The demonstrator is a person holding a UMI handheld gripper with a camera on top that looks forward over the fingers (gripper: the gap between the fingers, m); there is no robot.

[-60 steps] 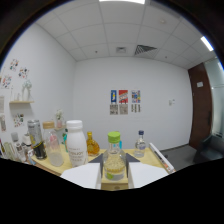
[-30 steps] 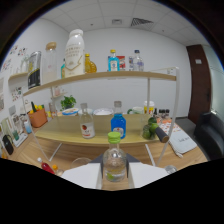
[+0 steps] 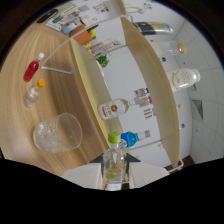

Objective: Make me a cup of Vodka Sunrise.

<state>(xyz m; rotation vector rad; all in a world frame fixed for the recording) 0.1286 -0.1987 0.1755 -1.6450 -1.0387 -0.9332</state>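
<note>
We note the bench (image 3: 60, 95) filling the left of the frame, its wood surface rolled well off level — the whole view is tipped. Right of it the two shelf boards (image 3: 145, 85) run diagonally, carrying bottles: a clear bottle with a red-and-white label (image 3: 114, 108) at centre, a blue bottle (image 3: 134, 136) just below it, a large white one (image 3: 184, 78) at right.

On the bench at lower left stands the glass (image 3: 56, 134), with what looks like ice in its bottom. Further up the frame lie a small red bottle (image 3: 31, 70), a small clear one (image 3: 32, 94), and an orange cap-like thing (image 3: 41, 83).

At bottom centre the hand-held gripper (image 3: 114, 172) has both pale fingers (image 3: 86, 175) closed against a small clear bottle (image 3: 114, 160) with a green cap (image 3: 115, 137) — held, cap pointing away from us. A little yellowish liquid sits in it.

Our judgement: the bottle is being swung toward the glass for a pour. Risks — the cap appears on, so nothing would flow; a smooth bottle tipped this far could slip between the fingers; and the glass sits off to the left of the bottle, so a pour could land on the bench.
</note>
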